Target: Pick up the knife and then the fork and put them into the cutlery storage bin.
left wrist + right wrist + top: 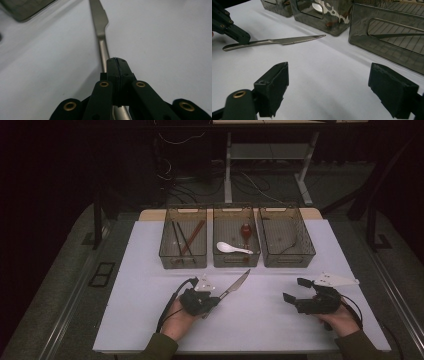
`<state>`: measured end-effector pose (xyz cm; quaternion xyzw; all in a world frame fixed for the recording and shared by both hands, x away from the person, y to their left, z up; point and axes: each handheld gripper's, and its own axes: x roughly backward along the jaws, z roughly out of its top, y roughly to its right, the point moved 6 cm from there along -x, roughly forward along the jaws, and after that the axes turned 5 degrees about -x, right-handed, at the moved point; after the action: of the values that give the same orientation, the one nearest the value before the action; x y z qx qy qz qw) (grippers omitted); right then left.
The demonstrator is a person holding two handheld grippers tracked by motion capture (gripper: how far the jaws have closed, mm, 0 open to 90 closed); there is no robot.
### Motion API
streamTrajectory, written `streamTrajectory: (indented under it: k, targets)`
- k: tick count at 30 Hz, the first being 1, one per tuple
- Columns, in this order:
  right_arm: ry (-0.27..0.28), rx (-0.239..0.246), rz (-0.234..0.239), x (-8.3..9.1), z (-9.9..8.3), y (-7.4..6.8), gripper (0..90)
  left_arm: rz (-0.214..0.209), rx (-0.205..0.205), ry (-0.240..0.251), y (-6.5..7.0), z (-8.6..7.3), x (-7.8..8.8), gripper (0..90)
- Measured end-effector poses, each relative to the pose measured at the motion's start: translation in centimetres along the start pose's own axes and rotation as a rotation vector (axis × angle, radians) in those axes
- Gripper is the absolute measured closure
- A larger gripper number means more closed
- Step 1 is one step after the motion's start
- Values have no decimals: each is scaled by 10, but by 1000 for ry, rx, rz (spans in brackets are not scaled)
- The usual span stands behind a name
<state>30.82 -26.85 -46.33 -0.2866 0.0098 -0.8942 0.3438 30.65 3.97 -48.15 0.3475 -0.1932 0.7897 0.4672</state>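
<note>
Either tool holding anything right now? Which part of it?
The left tool is shut on the knife, clamped on its handle with the blade pointing toward the bins. The right tool is open and holds nothing.

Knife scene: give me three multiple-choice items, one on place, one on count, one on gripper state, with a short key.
1. Where does the white spoon lie?
A. left bin
B. middle bin
C. right bin

2. How many clear bins stand in the row at the back of the table?
A. two
B. three
C. four

3. How does the left gripper stand?
A. shut on the knife handle
B. open above the knife
C. shut on nothing

Key: 1 B, the spoon rests in the middle bin, near a red item. 2 B, three stand side by side. 3 A, its pads clamp the handle of the knife, while the right gripper stays open.
</note>
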Motion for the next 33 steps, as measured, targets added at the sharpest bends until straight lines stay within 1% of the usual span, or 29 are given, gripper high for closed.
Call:
streamTrajectory:
  k: [1, 2, 3, 4, 5, 7, 8, 9, 10, 12, 17, 20, 22, 23, 24, 25, 26, 27, 30, 32, 33]
  targets:
    - [0, 0, -1, 0, 0, 0, 164, -5, 5, -3, 0, -1, 1, 892]
    - [0, 0, 0, 0, 0, 0, 164, -28, 24, 1, 1, -2, 2, 892]
    - [1, -2, 0, 0, 0, 0, 164, -45, 26, 6, 4, -4, 3, 892]
    - [2, -3, 0, 0, 0, 0, 164, -64, 18, 4, 7, -6, 2, 892]
    - [2, -4, 0, 0, 0, 0, 164, -64, 10, -6, 10, -8, 2, 892]
    - [3, -6, 0, 0, 0, 0, 164, -58, 1, -18, 13, -12, 1, 892]
    - [3, -6, -1, 0, 0, 1, 164, -47, 5, -21, 13, -12, 2, 893]
    - [4, -5, -1, 0, 0, 1, 164, -29, -5, -25, 13, -12, 2, 893]
    - [4, -4, -2, 1, 0, 0, 164, -19, -9, -28, 11, -12, 2, 893]
    - [8, -5, -1, 1, 1, 0, 164, -13, 7, -23, 8, -13, 2, 894]
    - [9, -8, -1, 1, 1, 0, 164, 40, 12, -27, -3, -15, 5, 894]
    - [9, -5, 0, 0, 1, 0, 164, 32, 10, -21, -4, -15, 6, 893]
    - [5, -4, 2, 1, 1, 0, 164, 18, 11, 2, -4, -12, 8, 892]
    - [6, -3, 3, 0, 1, 0, 164, 13, -3, 9, -5, -10, 9, 891]
    - [6, -6, 3, 1, 1, 0, 164, 1, 4, 19, -7, -7, 10, 891]
    - [9, -7, 3, 0, 1, 0, 164, -15, 3, 20, -9, -5, 10, 889]
    - [11, -9, 4, 1, 1, 0, 164, -19, -2, 20, -11, -2, 11, 850]
    - [12, -8, 4, 1, 1, 0, 164, -24, -6, 21, -13, 1, 11, 835]
    - [12, -6, 3, 1, 1, 0, 164, -42, -25, 10, -18, 11, 10, 779]
    - [12, -9, 3, 1, 2, 0, 164, -41, -45, -10, -20, 17, 8, 760]
    - [13, -5, 3, 1, 1, 0, 164, -48, -55, -23, -21, 20, 6, 749]
